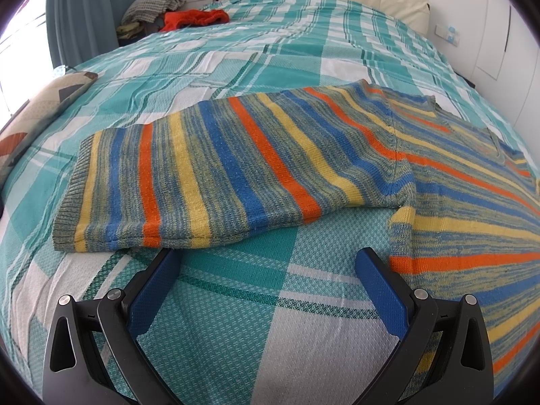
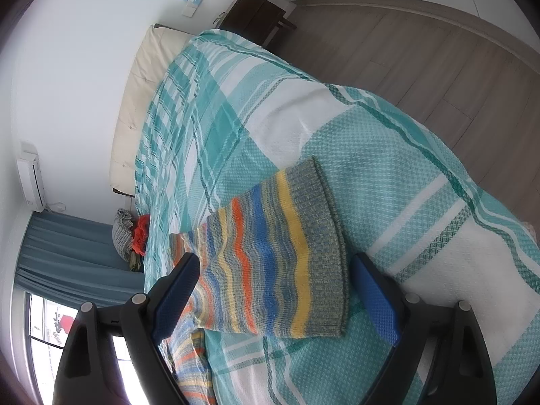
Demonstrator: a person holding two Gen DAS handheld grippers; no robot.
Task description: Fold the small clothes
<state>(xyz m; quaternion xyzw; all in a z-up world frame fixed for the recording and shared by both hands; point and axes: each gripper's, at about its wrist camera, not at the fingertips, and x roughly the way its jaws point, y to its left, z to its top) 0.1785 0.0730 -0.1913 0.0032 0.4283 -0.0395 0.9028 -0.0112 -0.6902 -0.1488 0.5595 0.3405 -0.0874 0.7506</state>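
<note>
A striped knit sweater [image 1: 455,175], blue, orange, yellow and grey-green, lies flat on the bed. Its left sleeve [image 1: 202,172] stretches out to the left in the left wrist view. My left gripper [image 1: 266,256] is open and empty, just below that sleeve's lower edge, beside the sweater's body. The other sleeve [image 2: 280,253] with its ribbed cuff [image 2: 332,236] lies in the right wrist view. My right gripper [image 2: 276,263] is open, hovering over that sleeve near the cuff, holding nothing.
The bed carries a teal and white plaid cover [image 1: 236,67]. A red garment [image 1: 194,18] and grey folded cloth [image 1: 155,1] lie at the far corner. A patterned cushion [image 1: 37,114] is at the left. The bed edge and wooden floor [image 2: 422,50] show on the right.
</note>
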